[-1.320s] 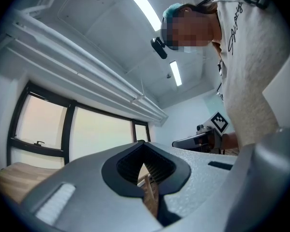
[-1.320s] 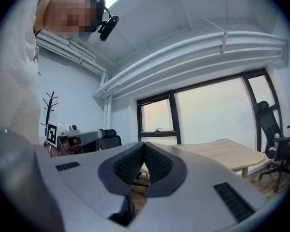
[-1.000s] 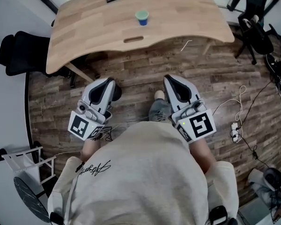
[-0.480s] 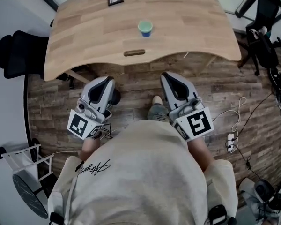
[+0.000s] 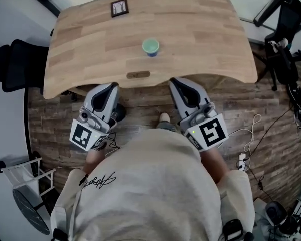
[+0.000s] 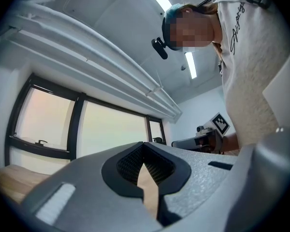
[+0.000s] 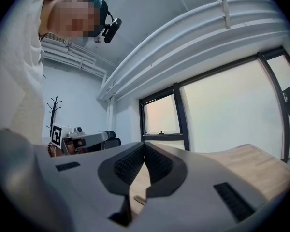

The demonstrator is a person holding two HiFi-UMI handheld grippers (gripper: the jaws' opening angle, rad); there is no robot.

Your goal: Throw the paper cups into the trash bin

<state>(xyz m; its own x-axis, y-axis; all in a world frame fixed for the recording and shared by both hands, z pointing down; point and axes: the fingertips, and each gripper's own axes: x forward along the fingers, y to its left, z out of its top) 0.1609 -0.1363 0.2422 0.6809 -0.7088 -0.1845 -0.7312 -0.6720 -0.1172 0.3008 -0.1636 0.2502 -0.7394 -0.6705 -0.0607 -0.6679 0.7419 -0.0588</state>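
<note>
– Head view, biggest thing first: what fills it?
– A wood-plank floor (image 5: 271, 109) all round, and a pale wooden table (image 5: 200, 29) across the top, its near edge curving in toward the person
– And the person?
– A light sweatshirt (image 5: 150, 185) takes up the bottom middle, just short of the table's edge. One black chair (image 5: 15, 69) sits off the table's left end and another black chair (image 5: 286, 49) off its right end. White cables (image 5: 248, 139) trail over the floor on the right
– The grippers?
– The left gripper (image 5: 108, 86) and right gripper (image 5: 176, 81) are held side by side in front of the body, both pointing at the table, with their tips near its near edge
– Jaws?
– In the left gripper view the pads meet at the tip with nothing between them. Only table wood shows through the slit behind. The right gripper view shows the same: closed tight and empty
– Where is the cup?
– One paper cup (image 5: 150, 46), green inside with a blue wall, stands upright near the middle of the table, ahead of both grippers and well apart from them. A small dark-framed square card (image 5: 119, 7) lies farther back to the left, and a narrow slot (image 5: 138, 75) is cut in the tabletop just by the near edge
</note>
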